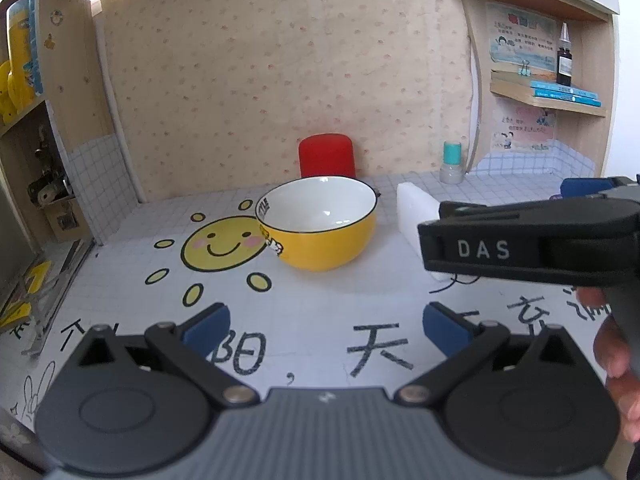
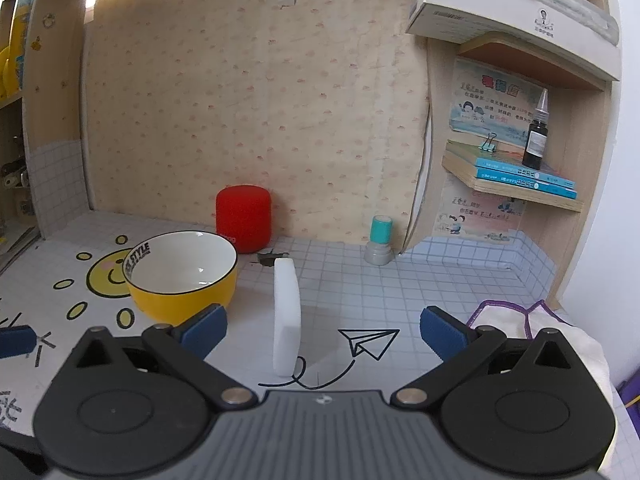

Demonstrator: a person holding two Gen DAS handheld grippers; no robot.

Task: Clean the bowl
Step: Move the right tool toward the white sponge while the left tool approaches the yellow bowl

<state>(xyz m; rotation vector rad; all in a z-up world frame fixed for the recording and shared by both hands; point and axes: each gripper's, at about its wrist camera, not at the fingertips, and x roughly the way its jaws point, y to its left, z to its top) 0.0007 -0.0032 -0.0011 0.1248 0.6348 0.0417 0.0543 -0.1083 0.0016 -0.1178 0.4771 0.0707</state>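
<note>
A yellow bowl with a white inside stands upright on the tiled table, next to a printed sun face; it also shows in the right wrist view. A white sponge block stands on edge right of the bowl, and shows in the left wrist view. My left gripper is open and empty, short of the bowl. My right gripper is open and empty, with the sponge between and just beyond its blue pads. The right gripper's body shows at the right of the left wrist view.
A red cylinder stands at the back wall behind the bowl. A teal-capped stamp stands back right. A white cloth with purple trim lies at the right. Shelves with books and a dark bottle are on the right wall.
</note>
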